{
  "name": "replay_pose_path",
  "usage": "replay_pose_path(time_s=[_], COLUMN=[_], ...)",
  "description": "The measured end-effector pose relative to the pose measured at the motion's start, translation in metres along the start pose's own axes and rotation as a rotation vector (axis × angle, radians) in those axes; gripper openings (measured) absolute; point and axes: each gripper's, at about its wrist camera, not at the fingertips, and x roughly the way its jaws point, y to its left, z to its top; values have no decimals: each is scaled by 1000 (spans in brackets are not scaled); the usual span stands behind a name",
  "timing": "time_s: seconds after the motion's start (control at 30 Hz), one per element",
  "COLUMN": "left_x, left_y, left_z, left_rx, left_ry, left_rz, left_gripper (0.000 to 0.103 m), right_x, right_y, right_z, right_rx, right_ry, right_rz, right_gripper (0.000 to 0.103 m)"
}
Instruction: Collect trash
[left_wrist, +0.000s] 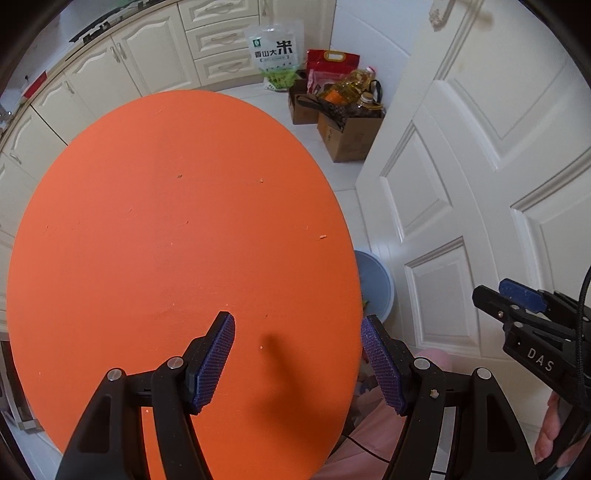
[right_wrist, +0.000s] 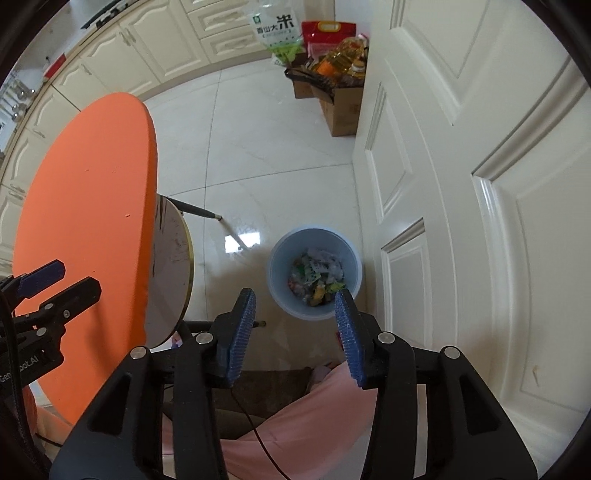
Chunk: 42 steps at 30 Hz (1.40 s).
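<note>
The jaws of the right gripper (right_wrist: 295, 328) are parted and empty above the trash-filled bin (right_wrist: 275, 266) on the floor beside the desk (left_wrist: 110, 184), those of the left gripper (left_wrist: 297, 358) likewise at the desk's right edge, so crumbs (left_wrist: 322, 237) could be missed.

A round orange table (left_wrist: 166, 240) stands on a glossy white tiled floor (right_wrist: 277, 155). Cream cabinets (left_wrist: 122, 66) curve along the far wall. A white panelled door (left_wrist: 480, 166) fills the right side. Beside it sit cardboard boxes (left_wrist: 347, 136) holding oil bottles (left_wrist: 354, 86), with a rice bag (left_wrist: 275, 51) and a red bag (left_wrist: 330, 64) behind.
</note>
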Motion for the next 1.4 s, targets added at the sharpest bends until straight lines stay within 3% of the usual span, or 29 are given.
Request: replay_pose_path(time_s=[0.3,0.47,0.53,0.6,0.73,0.8,1.07,1.4], left_x=[-17,-36,-45,-51,-66,-74,-111,-147], left_y=[0,5,10,13,25,31,42,52], left_z=[-14,-34,-45,-58,-91,-110,-196,-301], left_rx=[13,8,0,-11,-47,-64,-143,-265], left_ry=[-42,-119,-154,-180,-245,-280,-415,-546], left_rz=[2,25,39,43,58,67,104,185], left_gripper=[67,67,67,67,67,67,67,67], right_x=[-19,-46,-58,-73,-99,-109,-147,-175], right_y=[9,24,31,40,64,77,135,192], right_z=[-12,-27,-33,-41,-60,-69,-114,-158], right_rx=[-8,-12,-8,-7,-45,-62,-141,-227], right_ry=[-64,-160,-200,-258,-361,-403,-573,-708], right_rz=[22,27,32,42,45,57,14,19], right_gripper=[50,54,57,72,75,89,95,98])
